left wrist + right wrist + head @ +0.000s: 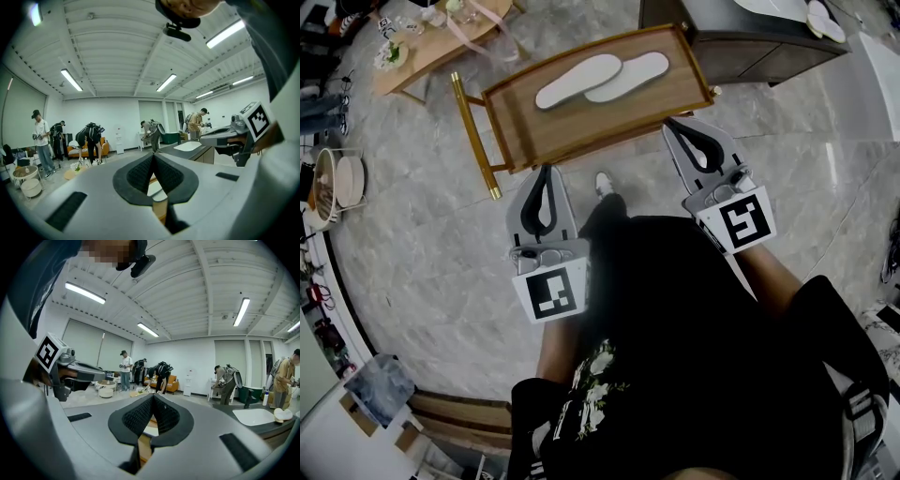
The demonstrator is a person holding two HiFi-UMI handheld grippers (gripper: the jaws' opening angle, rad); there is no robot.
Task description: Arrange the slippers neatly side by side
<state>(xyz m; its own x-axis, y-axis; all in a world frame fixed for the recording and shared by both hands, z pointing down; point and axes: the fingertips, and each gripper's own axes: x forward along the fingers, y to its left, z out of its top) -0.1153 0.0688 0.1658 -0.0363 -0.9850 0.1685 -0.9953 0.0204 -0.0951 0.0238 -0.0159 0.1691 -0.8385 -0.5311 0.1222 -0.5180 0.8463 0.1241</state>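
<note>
Two white slippers lie soles up on a wooden tray table with gold legs. The left slipper and the right slipper rest side by side, touching along their inner edges. My left gripper is shut and empty, short of the table's near edge. My right gripper is also shut and empty, its tip at the table's near right corner. In the left gripper view the closed jaws hide most of the table, and a sliver of white slipper shows through them. The right gripper view shows the same.
A dark cabinet stands at the back right, with more white slippers on top. A low round wooden table sits at the back left and baskets at the left. Several people stand far across the room.
</note>
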